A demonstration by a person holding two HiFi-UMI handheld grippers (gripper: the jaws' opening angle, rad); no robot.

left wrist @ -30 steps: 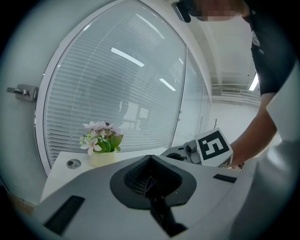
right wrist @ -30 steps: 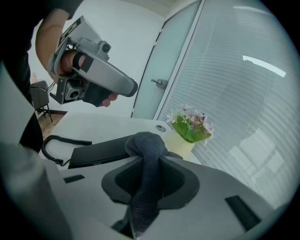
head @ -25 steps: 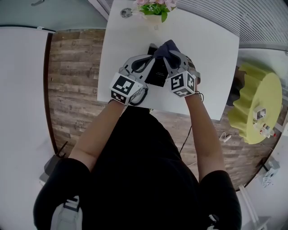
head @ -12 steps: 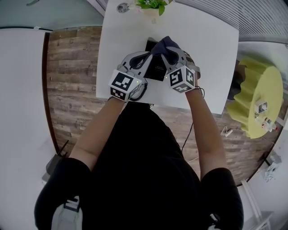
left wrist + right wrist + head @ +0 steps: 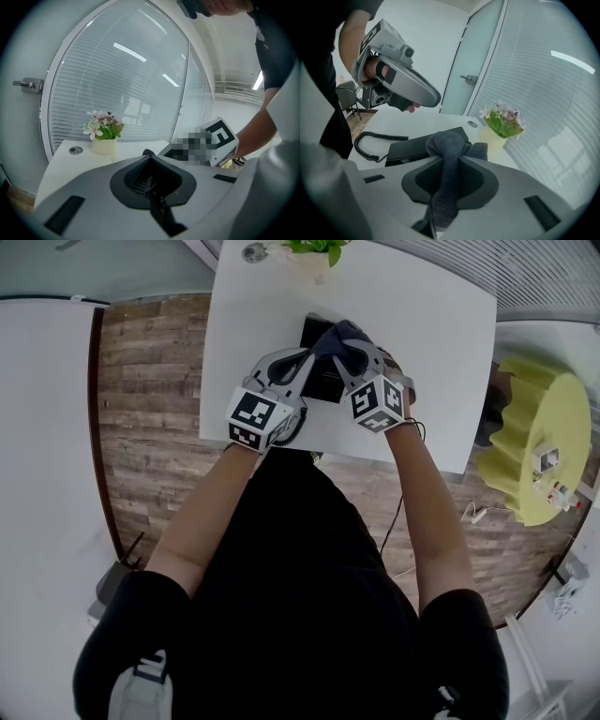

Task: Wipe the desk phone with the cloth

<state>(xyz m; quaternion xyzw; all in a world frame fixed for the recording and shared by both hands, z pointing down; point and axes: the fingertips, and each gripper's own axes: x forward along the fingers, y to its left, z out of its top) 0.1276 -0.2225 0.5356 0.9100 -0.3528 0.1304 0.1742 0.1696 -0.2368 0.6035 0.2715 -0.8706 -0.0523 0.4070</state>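
The black desk phone (image 5: 322, 382) lies on the white table (image 5: 441, 343), partly covered by both grippers. My right gripper (image 5: 350, 354) is shut on a dark grey cloth (image 5: 342, 336), which bunches out beyond the jaws above the phone's far part. In the right gripper view the cloth (image 5: 449, 154) runs between the closed jaws, with the phone (image 5: 419, 145) and its coiled cord (image 5: 370, 140) just below. My left gripper (image 5: 312, 356) hovers over the phone's left side, jaws shut with nothing seen between them (image 5: 151, 158). Most of the phone's face is hidden.
A small pot of flowers (image 5: 314, 251) stands at the table's far edge, next to a round cable grommet (image 5: 251, 252). Wooden floor (image 5: 150, 409) lies left of the table, and a yellow-green round seat (image 5: 539, 442) is on the right. Glass walls with blinds (image 5: 122, 84) stand beyond.
Both grippers and the cloth have shifted slightly toward the phone's far left part. The grips look the same.
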